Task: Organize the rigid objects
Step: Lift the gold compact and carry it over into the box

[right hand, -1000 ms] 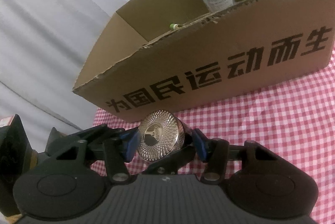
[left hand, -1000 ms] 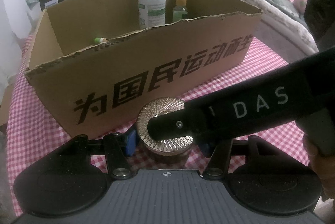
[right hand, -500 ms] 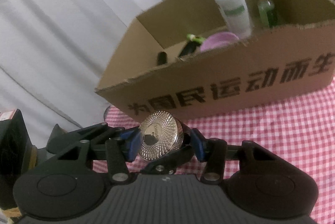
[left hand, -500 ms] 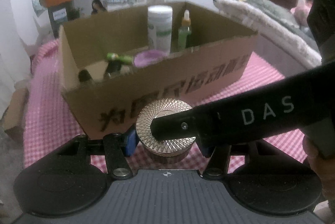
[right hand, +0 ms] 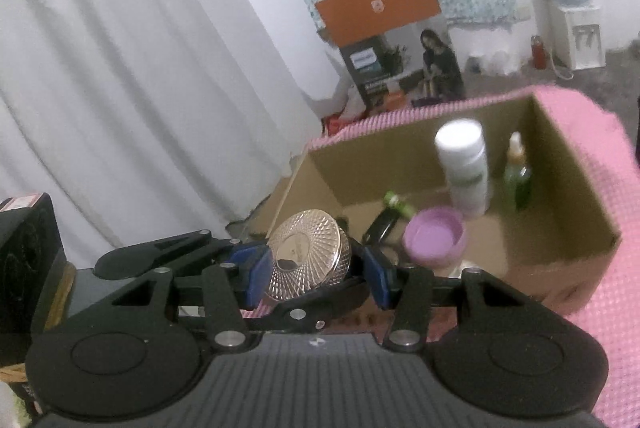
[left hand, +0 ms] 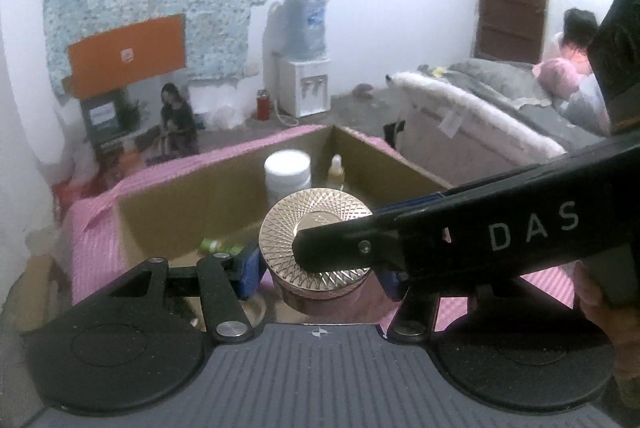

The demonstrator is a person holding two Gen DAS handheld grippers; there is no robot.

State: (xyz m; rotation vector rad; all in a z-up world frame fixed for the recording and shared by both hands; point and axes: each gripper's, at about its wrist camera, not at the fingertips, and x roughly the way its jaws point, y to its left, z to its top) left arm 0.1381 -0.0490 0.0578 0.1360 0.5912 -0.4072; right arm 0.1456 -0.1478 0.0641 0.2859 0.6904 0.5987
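jar [left hand: 316, 248] | gripped by both grippers | above cardboard box [right hand: 560, 195]

Left wrist view: you look forward and slightly down along the fingers, close above the cardboard box [left hand: 224, 195].
Right wrist view: you look from the box's left end, tilted, into its interior [right hand: 560, 187].
Shared: both views show the box, white bottle [left hand: 287, 173] [right hand: 464, 167] and gold-lidded jar [left hand: 316, 240] [right hand: 306, 254].

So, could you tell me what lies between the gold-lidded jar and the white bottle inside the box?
In the right wrist view, a green-capped dark tube and a purple lid lie on the box floor between the gold-lidded jar and the white bottle.
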